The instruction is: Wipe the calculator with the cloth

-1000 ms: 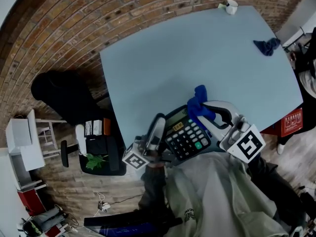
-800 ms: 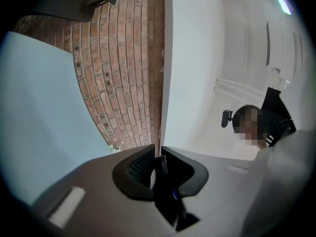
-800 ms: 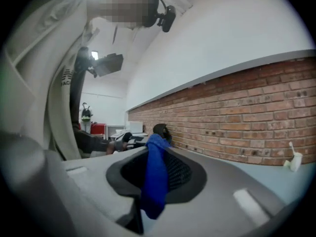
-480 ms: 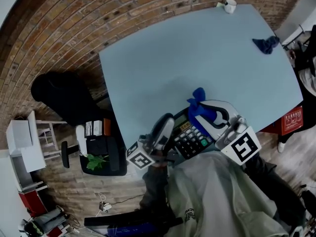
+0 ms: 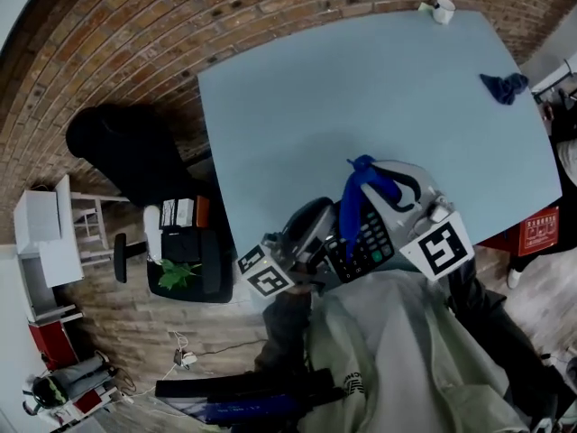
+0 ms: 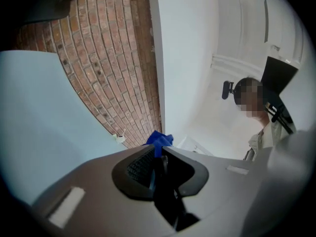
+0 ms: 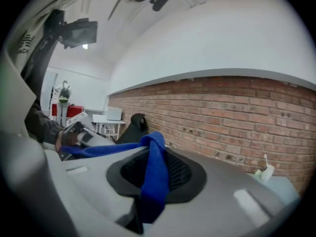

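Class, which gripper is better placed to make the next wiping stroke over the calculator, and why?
Right. The right gripper has its jaws shut on the blue cloth, which drapes over the calculator. The left gripper is shut on the calculator's edge, holding it, so it is probably not free to wipe.

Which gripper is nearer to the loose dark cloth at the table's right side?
Right. The right gripper sits at the near table edge, left of the loose cloth; the left gripper is farther left, past the calculator.
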`<state>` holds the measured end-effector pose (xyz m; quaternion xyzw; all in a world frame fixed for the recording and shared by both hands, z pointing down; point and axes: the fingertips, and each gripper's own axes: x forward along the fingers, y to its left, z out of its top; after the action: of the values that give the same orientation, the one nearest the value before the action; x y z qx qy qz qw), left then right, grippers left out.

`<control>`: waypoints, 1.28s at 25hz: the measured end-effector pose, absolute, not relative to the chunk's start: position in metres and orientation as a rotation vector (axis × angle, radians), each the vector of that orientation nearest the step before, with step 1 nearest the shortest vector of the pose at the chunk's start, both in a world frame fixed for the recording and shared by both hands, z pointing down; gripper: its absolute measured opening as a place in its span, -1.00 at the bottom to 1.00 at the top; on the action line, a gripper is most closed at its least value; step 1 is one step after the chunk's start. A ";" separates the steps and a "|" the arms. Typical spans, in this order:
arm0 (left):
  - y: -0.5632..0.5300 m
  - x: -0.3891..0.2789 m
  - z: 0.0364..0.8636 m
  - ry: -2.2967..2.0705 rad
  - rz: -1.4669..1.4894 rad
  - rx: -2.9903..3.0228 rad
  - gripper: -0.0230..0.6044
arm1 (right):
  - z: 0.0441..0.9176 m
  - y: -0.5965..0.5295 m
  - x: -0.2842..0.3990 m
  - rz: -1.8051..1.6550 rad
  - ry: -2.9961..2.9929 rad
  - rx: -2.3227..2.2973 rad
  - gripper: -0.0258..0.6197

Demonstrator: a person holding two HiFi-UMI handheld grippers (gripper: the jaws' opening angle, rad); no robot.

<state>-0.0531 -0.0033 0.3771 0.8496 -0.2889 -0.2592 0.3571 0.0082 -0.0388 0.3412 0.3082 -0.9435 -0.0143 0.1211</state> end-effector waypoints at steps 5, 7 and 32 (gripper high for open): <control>0.001 -0.042 0.381 -0.712 -0.657 2.192 -0.81 | 0.359 -0.043 -0.007 -0.028 -2.734 0.787 -0.69; 0.001 -0.039 0.385 -0.718 -0.631 2.194 -0.81 | 0.350 -0.030 -0.019 -0.086 -2.781 0.736 -0.69; -0.014 -0.130 0.373 -0.909 -1.077 1.925 -0.79 | 0.356 0.039 0.009 -0.126 -2.724 0.385 -0.69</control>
<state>-0.1297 -0.0141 0.3731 0.7498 -0.3541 -0.4196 0.3692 0.0088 0.0388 0.3560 0.1372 -0.9706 -0.0450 0.1928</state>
